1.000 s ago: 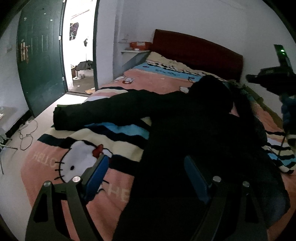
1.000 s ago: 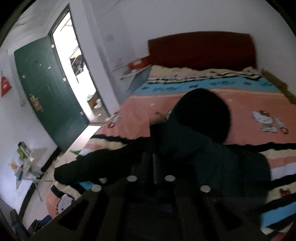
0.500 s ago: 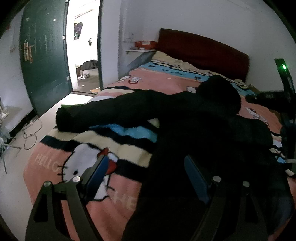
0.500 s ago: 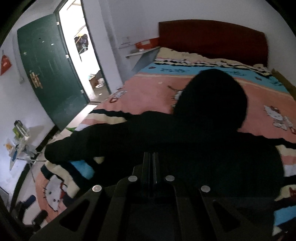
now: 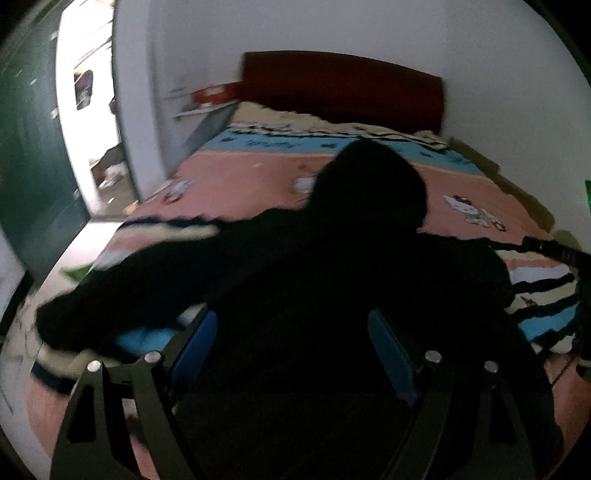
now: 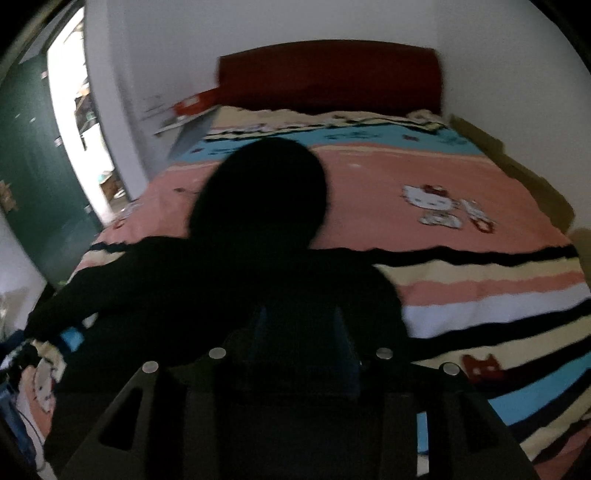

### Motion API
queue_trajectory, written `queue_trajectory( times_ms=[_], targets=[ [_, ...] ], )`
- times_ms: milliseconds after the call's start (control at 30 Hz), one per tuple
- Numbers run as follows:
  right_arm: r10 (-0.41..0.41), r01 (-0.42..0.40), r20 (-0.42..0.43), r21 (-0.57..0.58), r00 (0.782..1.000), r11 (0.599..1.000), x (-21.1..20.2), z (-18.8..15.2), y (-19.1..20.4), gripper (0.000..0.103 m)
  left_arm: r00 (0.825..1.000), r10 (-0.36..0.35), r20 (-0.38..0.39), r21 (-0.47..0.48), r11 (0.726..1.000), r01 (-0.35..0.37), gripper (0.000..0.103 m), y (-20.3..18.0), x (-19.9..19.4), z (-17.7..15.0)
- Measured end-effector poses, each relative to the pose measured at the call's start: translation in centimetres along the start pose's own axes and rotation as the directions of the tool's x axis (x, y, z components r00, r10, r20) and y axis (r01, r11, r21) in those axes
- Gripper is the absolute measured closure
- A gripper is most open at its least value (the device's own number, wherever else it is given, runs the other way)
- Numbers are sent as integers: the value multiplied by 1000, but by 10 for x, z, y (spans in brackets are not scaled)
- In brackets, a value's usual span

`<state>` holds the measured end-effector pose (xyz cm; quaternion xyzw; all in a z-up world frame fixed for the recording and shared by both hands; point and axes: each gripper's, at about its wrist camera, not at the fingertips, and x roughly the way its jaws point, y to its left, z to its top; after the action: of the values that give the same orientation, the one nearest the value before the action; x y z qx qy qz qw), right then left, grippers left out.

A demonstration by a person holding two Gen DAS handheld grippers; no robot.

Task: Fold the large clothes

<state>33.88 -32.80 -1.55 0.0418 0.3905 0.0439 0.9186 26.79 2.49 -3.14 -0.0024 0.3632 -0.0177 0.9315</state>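
**Black coat spread on the striped bed, both grippers above it**

Left wrist view first: the left gripper (image 5: 291,343) has its blue-padded fingers (image 5: 195,345) spread wide, nothing between them but dark cloth below. The black hooded coat (image 5: 295,266) lies straight ahead on the bedspread (image 5: 240,177), hood farthest from the tool, one sleeve (image 5: 129,284) reaching off to the tool's left toward the bed's edge. Beyond the hood, a dark red headboard (image 5: 343,88) against a white wall (image 5: 369,29). Far left, a green door (image 5: 26,166) stands beside a bright doorway (image 5: 88,110). A black part of the other tool pokes in at the right edge.

Over to the right wrist view: the right gripper (image 6: 300,347) shows its fingers parted, dim against the coat (image 6: 229,288) directly under and ahead of it; whether they touch the cloth, I cannot tell. To the tool's right, bare bedspread (image 6: 480,288) in pink, cream, black and blue stripes, with a cartoon cat print (image 6: 428,203) farther ahead. Headboard (image 6: 328,77) beyond, a red box (image 6: 195,101) on a shelf ahead-left, doorway (image 6: 74,110) far left.
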Motion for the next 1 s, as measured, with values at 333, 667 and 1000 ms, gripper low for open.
queue_trajectory(
  times_ms=[333,667,1000],
  targets=[
    [-71,74,-28,140,997,987,67,3,-81,63,999,-32,-30,137,990,35,19,-99,133,58],
    [-48,53,-138,36,989,998,140,-25,-47,63,973,157,-171,276,955,-105,19,-92,209,17],
    [-77,64,-138,-94,987,994,133,-30,-12,60,985,145,-93,200,972,-124,19,-55,161,14]
  ],
)
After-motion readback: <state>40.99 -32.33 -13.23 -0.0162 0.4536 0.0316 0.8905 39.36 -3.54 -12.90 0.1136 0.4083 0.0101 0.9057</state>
